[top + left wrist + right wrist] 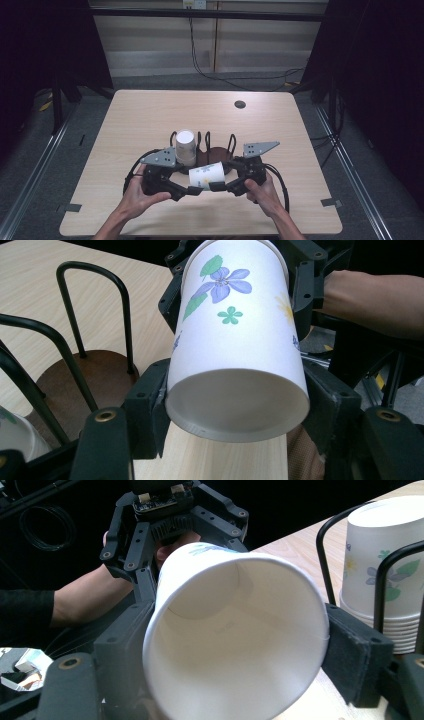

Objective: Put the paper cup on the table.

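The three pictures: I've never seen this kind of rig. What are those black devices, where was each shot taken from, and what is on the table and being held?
A person sits at a wooden table and holds a hand-operated clamp with two black jaws in each hand. The high view looks down from above; the other two pictures come from cameras riding on each clamp.

The left gripper is shut on the base end of a flowered paper cup lying sideways. The right gripper has its jaws around the cup's open end, pads against the rim.

Behind them stands a black wire rack on a brown base, with a stack of upside-down cups at its left end.
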Available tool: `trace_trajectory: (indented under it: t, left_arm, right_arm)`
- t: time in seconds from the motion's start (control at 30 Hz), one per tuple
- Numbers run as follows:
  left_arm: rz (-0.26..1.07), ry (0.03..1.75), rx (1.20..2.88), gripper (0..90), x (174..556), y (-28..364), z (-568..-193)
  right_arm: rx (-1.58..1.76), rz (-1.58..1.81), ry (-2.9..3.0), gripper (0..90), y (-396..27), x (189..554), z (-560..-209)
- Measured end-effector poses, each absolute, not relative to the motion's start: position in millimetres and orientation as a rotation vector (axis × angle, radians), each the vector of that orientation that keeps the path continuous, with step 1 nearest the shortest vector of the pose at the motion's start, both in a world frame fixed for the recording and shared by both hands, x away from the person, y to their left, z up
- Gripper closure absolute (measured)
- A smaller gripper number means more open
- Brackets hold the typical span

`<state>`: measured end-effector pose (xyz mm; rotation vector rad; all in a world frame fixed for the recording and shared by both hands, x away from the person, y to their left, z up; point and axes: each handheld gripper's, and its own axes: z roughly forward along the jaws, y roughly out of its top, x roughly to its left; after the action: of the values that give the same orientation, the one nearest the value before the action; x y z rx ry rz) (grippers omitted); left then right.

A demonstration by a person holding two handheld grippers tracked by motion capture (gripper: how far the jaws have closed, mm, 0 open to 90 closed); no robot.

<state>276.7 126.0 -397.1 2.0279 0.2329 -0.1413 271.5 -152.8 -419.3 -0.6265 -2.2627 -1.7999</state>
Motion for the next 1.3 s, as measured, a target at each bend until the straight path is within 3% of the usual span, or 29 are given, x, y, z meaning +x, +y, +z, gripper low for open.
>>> trace_trajectory:
  t: [0.67,1.0,1.3]
  left_arm:
    - [-0.132,0.253,2.058,31.3,278.0,125.8,-400.5]
    - [-0.125,0.288,2.073,19.3,280.4,125.8,-401.5]
    - [-0.110,0.297,2.075,15.9,281.7,124.6,-403.5]
  right_arm:
    - [-0.628,-1.790,-2.262,28.0,-152.7,271.6,-419.0]
    - [-0.636,-1.784,-2.249,29.3,-156.0,273.0,-417.9]
    - [-0.645,-1.792,-2.259,29.3,-157.9,272.8,-417.7]
